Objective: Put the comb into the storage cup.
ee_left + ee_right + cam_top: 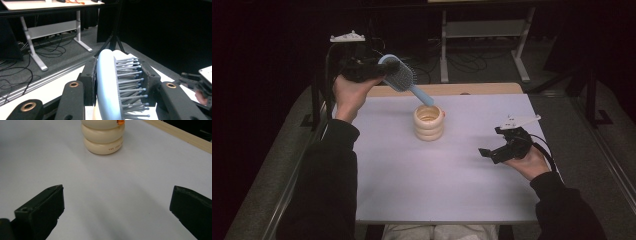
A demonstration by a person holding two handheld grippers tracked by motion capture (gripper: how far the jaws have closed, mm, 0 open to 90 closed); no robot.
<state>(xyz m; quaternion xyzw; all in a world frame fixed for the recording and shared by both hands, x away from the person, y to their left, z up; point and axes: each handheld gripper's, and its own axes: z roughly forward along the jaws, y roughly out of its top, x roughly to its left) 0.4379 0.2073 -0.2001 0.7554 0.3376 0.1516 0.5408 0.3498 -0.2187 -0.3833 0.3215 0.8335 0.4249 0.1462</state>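
Small orange print on the cream ringed holder (103, 138) is too tiny to read

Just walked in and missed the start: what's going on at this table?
A person works with two hand-held grippers. The left gripper is clamped on the head of a light blue plastic hairbrush, its handle angled down toward a cream ribbed ring-shaped cup on the white table. The right gripper hangs open, empty.

Ringed holder (429, 122) stands on the table (442, 185), toward the far edge, about mid-width. Hairbrush (403, 79) is up and left of it, tilted, handle end at the holder's mouth, head clamped in the left tool (379, 69). Right tool (488, 152) sits low over the table, right of the holder and nearer the person, well apart from it.
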